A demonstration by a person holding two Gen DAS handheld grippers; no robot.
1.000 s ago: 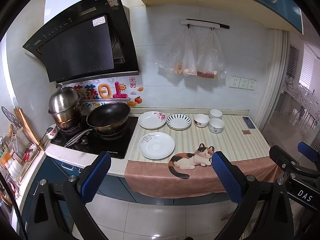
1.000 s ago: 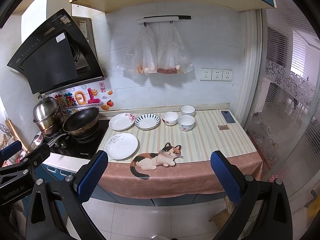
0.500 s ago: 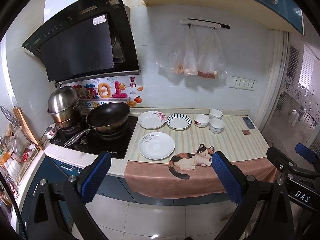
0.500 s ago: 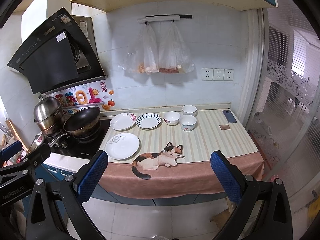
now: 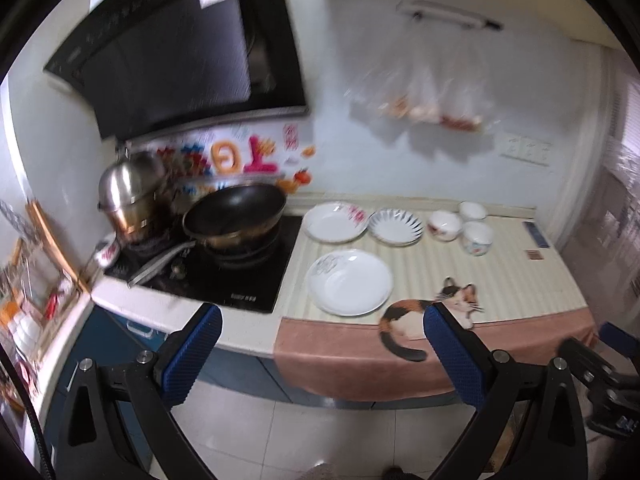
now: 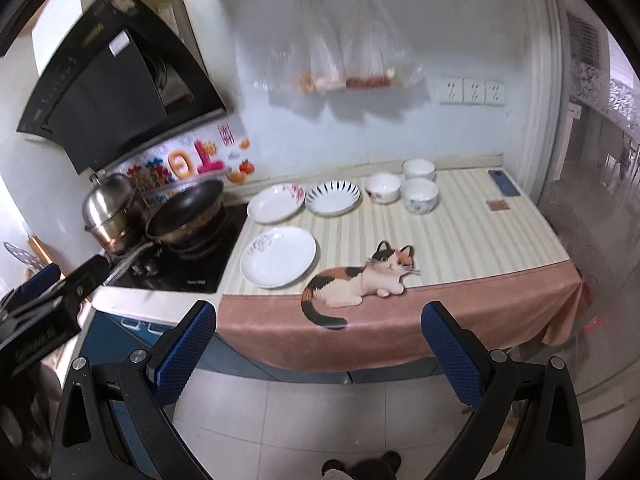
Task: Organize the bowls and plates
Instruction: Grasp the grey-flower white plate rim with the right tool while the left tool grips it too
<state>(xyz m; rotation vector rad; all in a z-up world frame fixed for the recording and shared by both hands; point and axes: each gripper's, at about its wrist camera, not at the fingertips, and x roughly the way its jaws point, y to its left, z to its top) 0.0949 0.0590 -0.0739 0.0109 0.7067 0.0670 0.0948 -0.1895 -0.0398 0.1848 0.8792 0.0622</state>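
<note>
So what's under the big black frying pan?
The black frying pan sits on a burner ring of the black glass stovetop. Only the ring's dark edge shows below it; the burner's middle is covered by the pan, so nothing more can be seen there.

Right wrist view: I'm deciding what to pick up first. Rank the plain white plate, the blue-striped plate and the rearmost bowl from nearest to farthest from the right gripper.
1. Plain white plate: nearest the right gripper, at the counter's front, left of centre.
2. Blue-striped plate: middle, back row, beside the flowered plate.
3. Rearmost bowl: farthest, against the wall, to the right.
</note>
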